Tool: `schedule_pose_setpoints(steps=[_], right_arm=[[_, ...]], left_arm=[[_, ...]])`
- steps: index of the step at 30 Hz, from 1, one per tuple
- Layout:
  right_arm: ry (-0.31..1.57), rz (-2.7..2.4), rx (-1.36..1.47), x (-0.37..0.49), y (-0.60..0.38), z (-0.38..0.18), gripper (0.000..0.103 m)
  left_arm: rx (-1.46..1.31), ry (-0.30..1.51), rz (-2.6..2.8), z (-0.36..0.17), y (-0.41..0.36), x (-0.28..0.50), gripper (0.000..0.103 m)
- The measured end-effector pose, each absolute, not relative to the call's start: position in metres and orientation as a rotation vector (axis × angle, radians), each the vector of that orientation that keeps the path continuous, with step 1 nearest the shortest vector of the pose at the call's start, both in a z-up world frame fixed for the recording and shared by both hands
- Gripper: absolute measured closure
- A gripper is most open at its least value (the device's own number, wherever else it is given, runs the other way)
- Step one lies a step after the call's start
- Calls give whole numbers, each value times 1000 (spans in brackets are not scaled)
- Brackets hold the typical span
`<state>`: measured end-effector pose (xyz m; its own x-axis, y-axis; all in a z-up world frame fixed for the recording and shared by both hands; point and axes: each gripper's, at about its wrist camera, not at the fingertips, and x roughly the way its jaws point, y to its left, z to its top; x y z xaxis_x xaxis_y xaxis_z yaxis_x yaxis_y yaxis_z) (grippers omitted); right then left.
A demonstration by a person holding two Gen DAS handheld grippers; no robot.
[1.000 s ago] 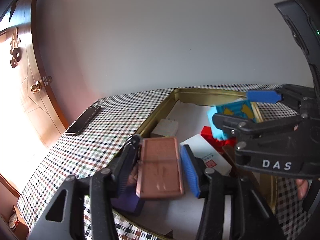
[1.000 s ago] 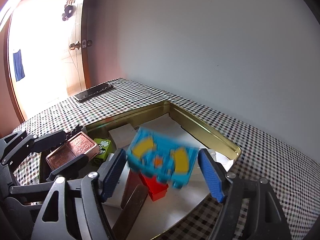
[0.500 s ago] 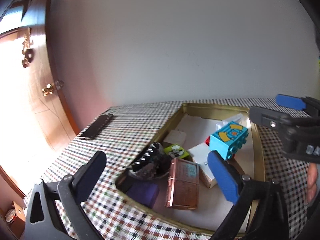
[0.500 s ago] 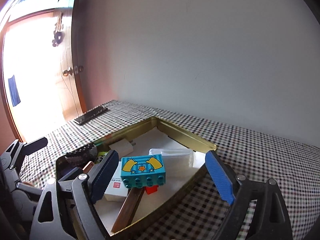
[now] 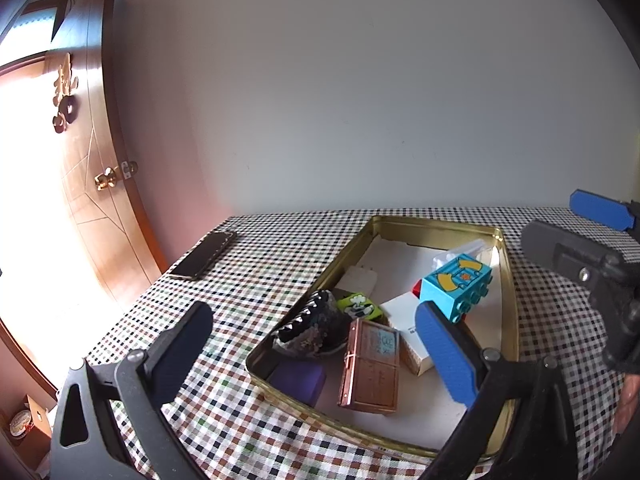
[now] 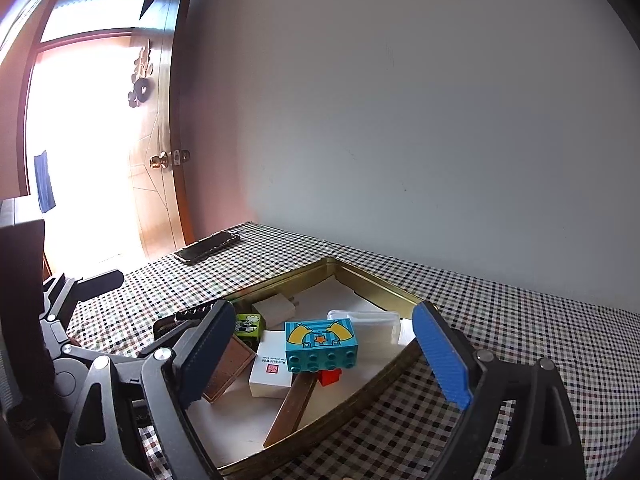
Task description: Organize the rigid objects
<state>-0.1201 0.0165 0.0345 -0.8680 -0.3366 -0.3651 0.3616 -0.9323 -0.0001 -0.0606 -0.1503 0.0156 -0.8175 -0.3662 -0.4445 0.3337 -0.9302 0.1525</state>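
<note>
Your left gripper [image 5: 316, 344] has its fingers spread wide, just opened, nothing between the pads; they hang above the near end of the tin [image 5: 436, 227]. The copper case [image 5: 372, 368] lies released in the tin below them, flat, beside a purple block [image 5: 298, 380] and a black studded thing [image 5: 310, 322]. Your right gripper [image 6: 326, 354] is released too, fingers wide apart, empty. The teal brick [image 6: 320, 346] sits in the tin beyond them, resting on a red brick [image 6: 330, 377] and touching the white box [image 6: 272, 364]. A brown bar [image 6: 292, 408] leans out under the teal brick. Green brick [image 6: 250, 325], white charger [image 6: 276, 308] and clear case [image 6: 366, 322] lie further back. The tin sits on the checked desk [image 6: 520, 320]; a phone [image 6: 206, 248] lies well apart near the door [image 6: 156, 160].
</note>
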Motion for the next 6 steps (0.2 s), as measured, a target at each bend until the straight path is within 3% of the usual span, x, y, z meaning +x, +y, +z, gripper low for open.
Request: schedule_pose_setpoints(steps=[6], right_arm=[[80,-2733,526,-122,18,31,11]], left_arm=[[678,-107,-2674,13,-150,-61,0]])
